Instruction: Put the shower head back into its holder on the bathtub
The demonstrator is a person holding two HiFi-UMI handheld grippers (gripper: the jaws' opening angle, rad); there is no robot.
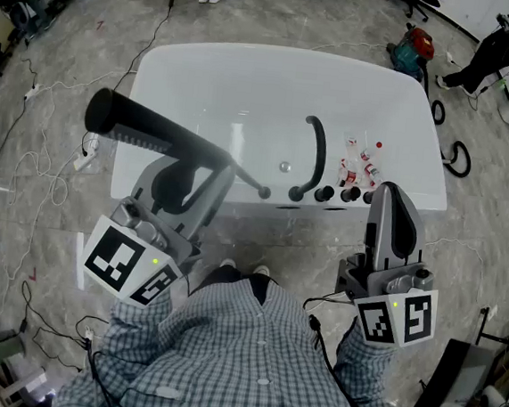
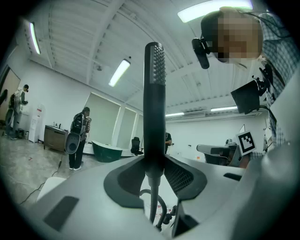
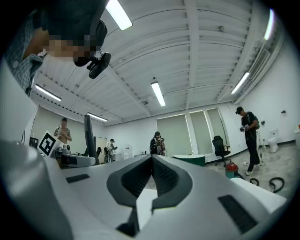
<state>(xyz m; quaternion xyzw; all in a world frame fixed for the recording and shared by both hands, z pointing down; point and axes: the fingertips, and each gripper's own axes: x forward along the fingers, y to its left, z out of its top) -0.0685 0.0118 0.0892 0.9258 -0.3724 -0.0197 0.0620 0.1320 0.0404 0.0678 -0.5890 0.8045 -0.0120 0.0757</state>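
The shower head (image 1: pixel 154 130) is reading as matt black, smooth along the handle, its face showing fine dots in the left gripper view. The bathtub (image 1: pixel 248 81) is looking white, glossy and smooth, its rim catching soft light. The spout (image 1: pixel 316 155) and knobs (image 1: pixel 345 194) on the near rim are appearing satin black; metal or plastic, cannot tell. The left gripper (image 1: pixel 196 161) and right gripper (image 1: pixel 393 198) are showing matt grey plastic shells; their pads (image 3: pixel 164 176) are looking dark, ribbed, rubbery. The floor (image 1: pixel 80 65) is showing veined grey stone or tile, slight sheen. The shirt (image 1: pixel 240 358) is showing checked woven cloth.

Test lab, bathtub (image 1: pixel 247 90) on open floor (image 1: pixel 281 22), loose cables (image 1: pixel 59 190), office chair (image 3: pixel 219 143), strip lights (image 3: pixel 158 93)
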